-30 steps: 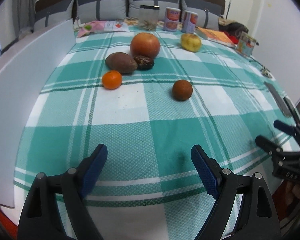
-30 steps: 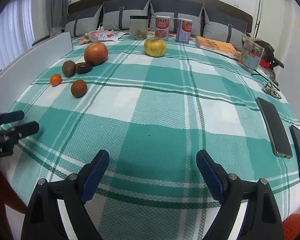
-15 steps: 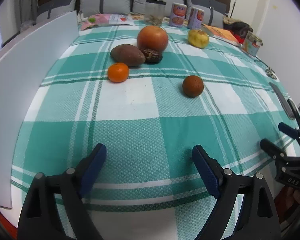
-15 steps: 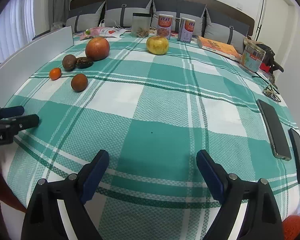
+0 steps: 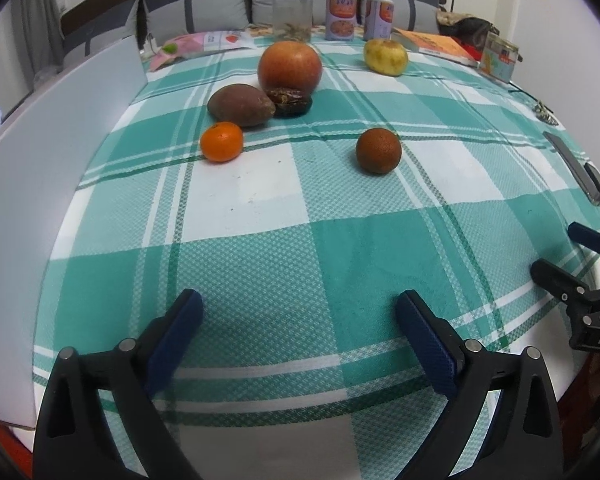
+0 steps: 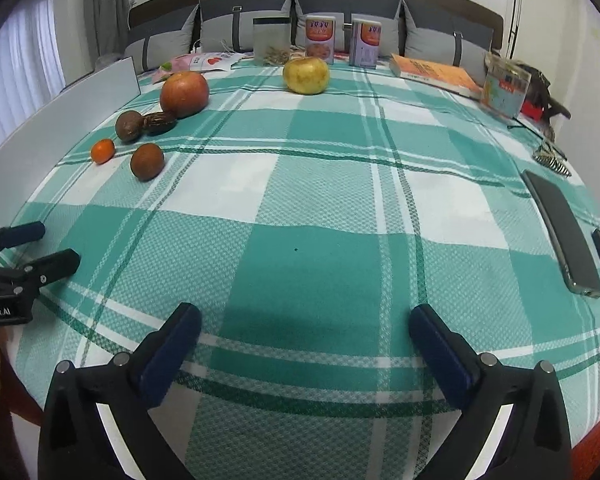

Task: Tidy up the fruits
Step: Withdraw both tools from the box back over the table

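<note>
While a green-and-white checked tablecloth (image 6: pixel 316 276) covers the whole table, a white board (image 5: pixel 40 184) stands upright along its left edge. At the far left sits the largest fruit, a red apple (image 5: pixel 290 66), and a yellow apple (image 6: pixel 306 75) lies well apart from it toward the far middle. A brown oval fruit (image 5: pixel 240 105) rests just near of the red apple, with a dark wrinkled date (image 5: pixel 290 102) touching its right side. Nearer and off to the right, a round brown fruit (image 5: pixel 378 150) sits alone. A small orange mandarin (image 5: pixel 221 141) lies just near of the oval fruit. Two dark phones (image 6: pixel 562 232) lie at the right edge. The left gripper (image 5: pixel 298 312) and right gripper (image 6: pixel 306 322) hover over the near cloth, well apart from every fruit; both sets of jaws have just been opening and stand wide with nothing between them.
</note>
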Tool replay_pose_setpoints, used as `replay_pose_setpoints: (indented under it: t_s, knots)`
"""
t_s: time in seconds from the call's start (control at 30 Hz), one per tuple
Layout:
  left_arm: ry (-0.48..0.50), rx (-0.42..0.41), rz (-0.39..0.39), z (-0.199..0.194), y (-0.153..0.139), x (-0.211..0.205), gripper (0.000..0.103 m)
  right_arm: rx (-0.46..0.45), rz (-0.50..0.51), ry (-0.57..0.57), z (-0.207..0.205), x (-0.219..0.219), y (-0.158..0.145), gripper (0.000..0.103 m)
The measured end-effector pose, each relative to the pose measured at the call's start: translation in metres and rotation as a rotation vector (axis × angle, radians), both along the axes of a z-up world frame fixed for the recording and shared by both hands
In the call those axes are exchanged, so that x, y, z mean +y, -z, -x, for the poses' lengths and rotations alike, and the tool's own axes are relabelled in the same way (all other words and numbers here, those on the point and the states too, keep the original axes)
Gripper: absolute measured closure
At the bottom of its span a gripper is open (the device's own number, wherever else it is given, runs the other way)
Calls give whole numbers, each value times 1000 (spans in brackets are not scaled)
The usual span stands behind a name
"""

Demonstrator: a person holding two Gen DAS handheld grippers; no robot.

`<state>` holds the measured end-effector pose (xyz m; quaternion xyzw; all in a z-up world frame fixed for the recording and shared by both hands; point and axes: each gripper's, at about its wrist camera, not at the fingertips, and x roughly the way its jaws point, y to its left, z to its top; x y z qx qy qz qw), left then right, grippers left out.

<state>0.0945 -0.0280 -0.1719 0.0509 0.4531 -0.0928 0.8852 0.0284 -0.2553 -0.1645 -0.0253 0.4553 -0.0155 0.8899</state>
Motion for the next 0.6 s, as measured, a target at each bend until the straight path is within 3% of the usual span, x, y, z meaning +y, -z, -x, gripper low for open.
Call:
replay_pose_setpoints:
  t_s: [0.33,0.6]
  knots:
    - [5,39,-10,-5,0,-1,2,85,-10,42,-10,0,-1,0]
    - [2,31,-6,-6,0,0,1,54,-14,61,-6,-1,0,0]
